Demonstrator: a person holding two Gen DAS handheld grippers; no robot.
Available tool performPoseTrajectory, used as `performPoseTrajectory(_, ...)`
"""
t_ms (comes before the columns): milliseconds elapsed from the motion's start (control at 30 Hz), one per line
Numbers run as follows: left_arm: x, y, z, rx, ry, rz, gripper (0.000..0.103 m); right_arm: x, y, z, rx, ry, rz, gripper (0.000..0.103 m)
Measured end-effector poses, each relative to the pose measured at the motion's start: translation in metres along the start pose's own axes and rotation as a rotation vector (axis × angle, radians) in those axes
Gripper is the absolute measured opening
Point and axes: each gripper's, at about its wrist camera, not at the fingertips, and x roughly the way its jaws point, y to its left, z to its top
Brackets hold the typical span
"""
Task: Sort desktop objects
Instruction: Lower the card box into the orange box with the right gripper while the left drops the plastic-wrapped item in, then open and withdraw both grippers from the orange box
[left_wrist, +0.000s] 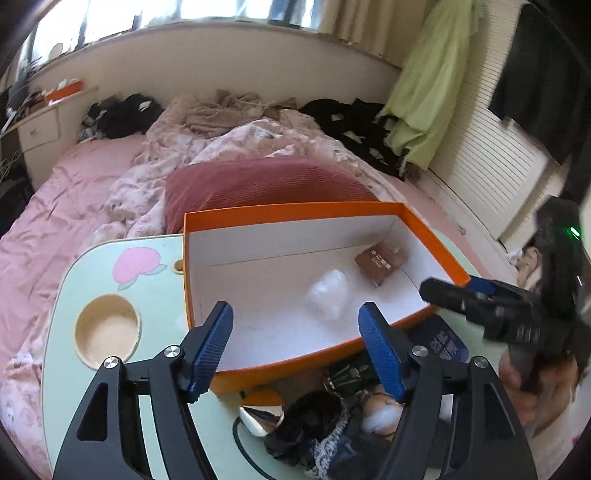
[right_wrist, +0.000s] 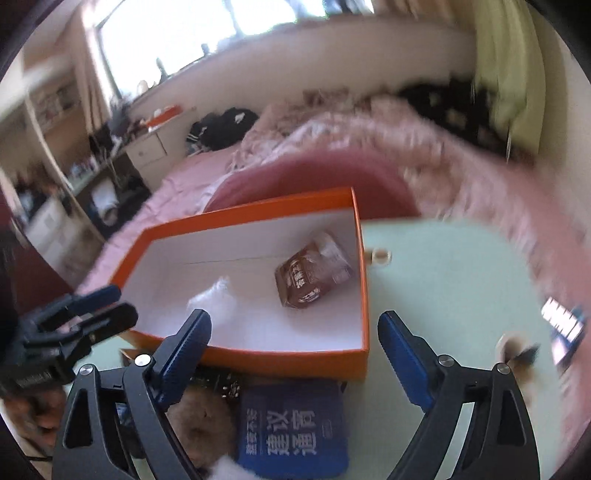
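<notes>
An orange box (left_wrist: 295, 210) with a white inside stands on a pale green lap table (left_wrist: 66, 295). In it lie a brown packet (left_wrist: 380, 260) and a clear plastic packet (left_wrist: 328, 295). My left gripper (left_wrist: 295, 347) is open and empty over the box's near wall. My right gripper (right_wrist: 293, 354) is open and empty over the box's near right corner (right_wrist: 364, 347); it also shows in the left wrist view (left_wrist: 480, 299). A blue book (right_wrist: 295, 424), a fluffy tan item (right_wrist: 199, 424) and dark cloth (left_wrist: 310, 417) lie in front of the box.
The table has a round cup recess (left_wrist: 107, 328) and a pink peach print (left_wrist: 136, 264). A small bottle (right_wrist: 380, 254) stands by the box's right wall. A red pillow (left_wrist: 266, 181) and a rumpled pink bed (left_wrist: 74, 177) lie beyond.
</notes>
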Motion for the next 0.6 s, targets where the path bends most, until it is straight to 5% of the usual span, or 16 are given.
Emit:
performPoseTrajectory(100,0.003,-0.013,-0.002,0.046,-0.011,0.020,0.071,-0.007,-0.003,-0.003,0.008,-0.020,-0.011,0.091)
performPoseTrajectory(300,0.004,-0.021,0.000,0.048,-0.022,0.000,0.071,-0.028,0.013,-0.011,-0.098,-0.105,-0.182,0.088)
performPoseTrajectory(500,-0.038,-0.022,-0.018,0.061,-0.093,-0.017,0.071,-0.090,0.039,-0.050,-0.169,-0.290,-0.095,0.083)
performPoseTrajectory(600,-0.059,-0.034,-0.041,0.122,-0.093,-0.009,0.071,-0.112,0.058,-0.084,-0.264,-0.289,-0.094,0.083)
